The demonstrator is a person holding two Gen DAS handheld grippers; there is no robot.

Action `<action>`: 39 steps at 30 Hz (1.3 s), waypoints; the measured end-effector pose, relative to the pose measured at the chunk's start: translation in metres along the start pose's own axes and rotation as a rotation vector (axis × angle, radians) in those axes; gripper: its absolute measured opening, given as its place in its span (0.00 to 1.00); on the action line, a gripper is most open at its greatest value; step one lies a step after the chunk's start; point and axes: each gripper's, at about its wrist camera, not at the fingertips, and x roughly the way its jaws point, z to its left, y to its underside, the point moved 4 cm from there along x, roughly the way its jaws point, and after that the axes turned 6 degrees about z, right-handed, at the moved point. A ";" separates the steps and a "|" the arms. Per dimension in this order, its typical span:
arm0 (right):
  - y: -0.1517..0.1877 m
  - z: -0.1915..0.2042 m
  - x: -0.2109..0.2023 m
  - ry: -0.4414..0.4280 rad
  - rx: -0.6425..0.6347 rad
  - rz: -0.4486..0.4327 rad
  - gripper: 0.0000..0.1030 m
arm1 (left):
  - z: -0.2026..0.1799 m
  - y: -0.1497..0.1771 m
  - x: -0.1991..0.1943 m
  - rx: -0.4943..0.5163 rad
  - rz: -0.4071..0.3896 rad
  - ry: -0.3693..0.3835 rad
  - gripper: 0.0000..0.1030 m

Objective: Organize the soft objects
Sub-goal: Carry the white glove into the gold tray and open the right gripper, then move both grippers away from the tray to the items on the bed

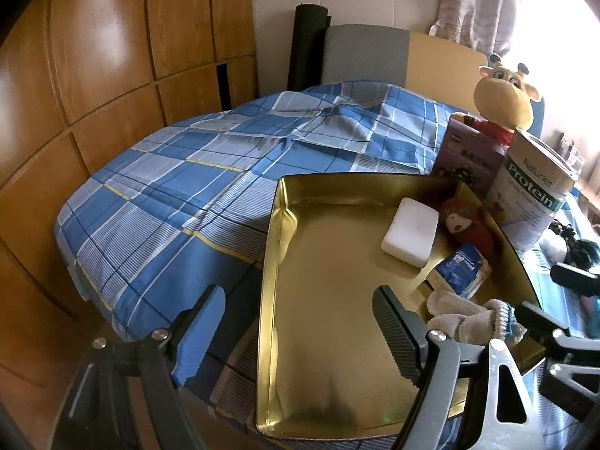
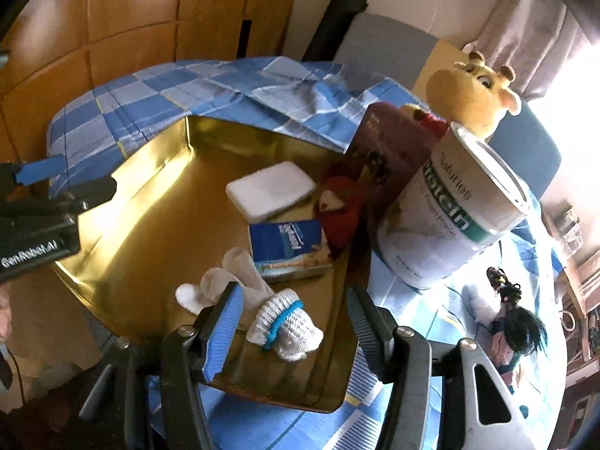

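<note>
A gold metal tray [image 1: 337, 375] [image 2: 142, 202] lies on the blue checked bed. In it are a white sponge block [image 1: 410, 237] [image 2: 270, 189], a red plush toy [image 1: 467, 227] [image 2: 343, 206], a blue tissue pack [image 1: 463, 270] [image 2: 287, 249] and a white knitted glove with a blue band [image 1: 476, 320] [image 2: 262, 311]. My left gripper [image 1: 296, 333] is open and empty over the tray's left edge. My right gripper [image 2: 294, 332] is open, its jaws on either side of the glove's cuff, which lies on the tray.
A protein tin [image 1: 532, 195] [image 2: 455, 217], a purple box [image 1: 468, 157] and a yellow giraffe plush [image 1: 506, 97] [image 2: 470, 93] stand behind the tray. A dark-haired doll [image 2: 513, 322] lies on the bed at right. Wooden wardrobe doors [image 1: 93, 75] stand left.
</note>
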 end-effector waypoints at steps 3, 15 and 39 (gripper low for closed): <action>-0.002 0.000 -0.007 0.002 0.008 -0.018 0.57 | -0.002 0.001 -0.003 0.003 -0.003 -0.001 0.79; -0.009 -0.001 -0.027 0.002 0.020 -0.078 0.57 | -0.007 0.001 -0.005 0.019 -0.004 -0.001 0.79; 0.004 -0.042 -0.040 0.046 0.102 -0.110 0.57 | -0.053 -0.004 -0.020 0.130 -0.035 0.036 0.81</action>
